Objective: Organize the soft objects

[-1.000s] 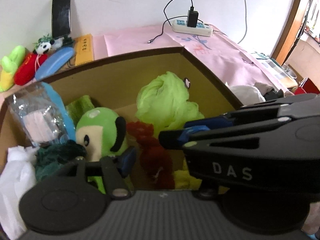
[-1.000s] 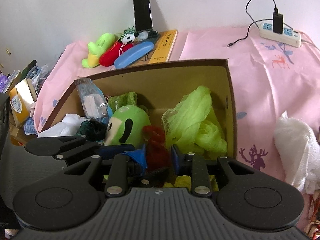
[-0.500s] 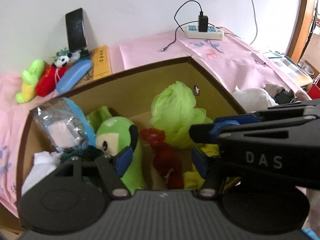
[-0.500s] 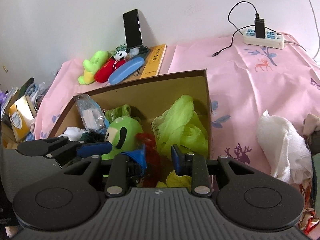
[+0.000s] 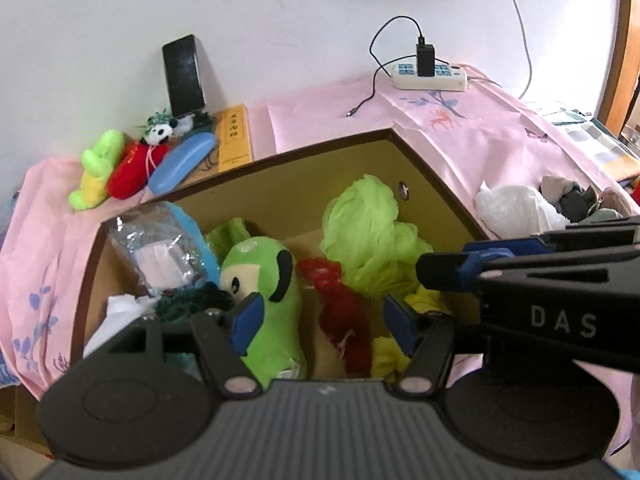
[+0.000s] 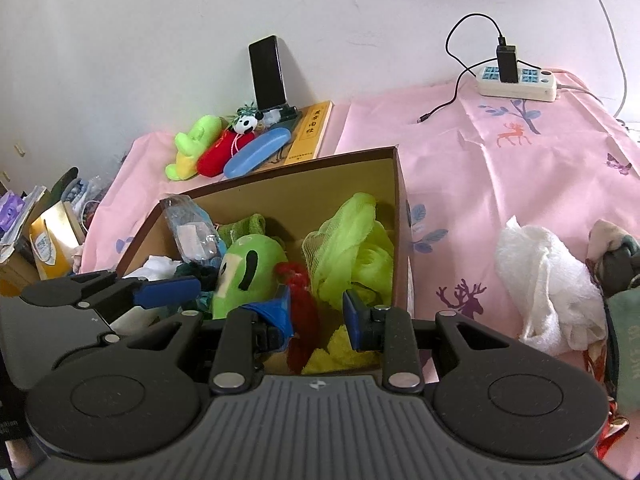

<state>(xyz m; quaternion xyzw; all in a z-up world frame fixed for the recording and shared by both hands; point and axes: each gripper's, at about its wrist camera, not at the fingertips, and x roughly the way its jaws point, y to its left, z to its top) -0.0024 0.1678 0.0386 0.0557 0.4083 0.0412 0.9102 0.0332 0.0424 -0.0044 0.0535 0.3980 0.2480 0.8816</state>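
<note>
Your left gripper (image 5: pixel 322 320) hangs above the near edge of the open brown cardboard box (image 5: pixel 304 160), its blue-padded jaws spread wide and holding nothing. Your right gripper (image 6: pixel 316 312) sits just beside it over the same edge, also released and empty; in the left wrist view it shows as the black body marked DAS crossing the right side.

Inside the box, the green plush toy with black ear patches and a cream face (image 5: pixel 260 280) lies near the middle, tilted toward the front. Just right of it is a red fuzzy piece (image 5: pixel 340 312), and beyond that a lime-green mesh bath pouf (image 5: pixel 368 232) leans against the right wall. Yellow soft fabric (image 5: pixel 388 356) lies at the front right corner. A clear plastic packet with white contents (image 5: pixel 160 248) stands against the left wall, with a folded green towel (image 5: pixel 228 232) behind the plush toy, dark green knit (image 5: pixel 188 300) below the packet, and white soft material (image 5: pixel 120 308) in the left corner.

Outside the box, on the pink cloth-covered surface (image 6: pixel 500 168), a crumpled white towel (image 6: pixel 548 284) lies to the right, well apart from the box. At the back by the wall sit a yellow-green plush (image 6: pixel 192 148), a red plush (image 6: pixel 220 152), a small panda toy (image 6: pixel 248 122) and a blue glasses case (image 6: pixel 256 152).
</note>
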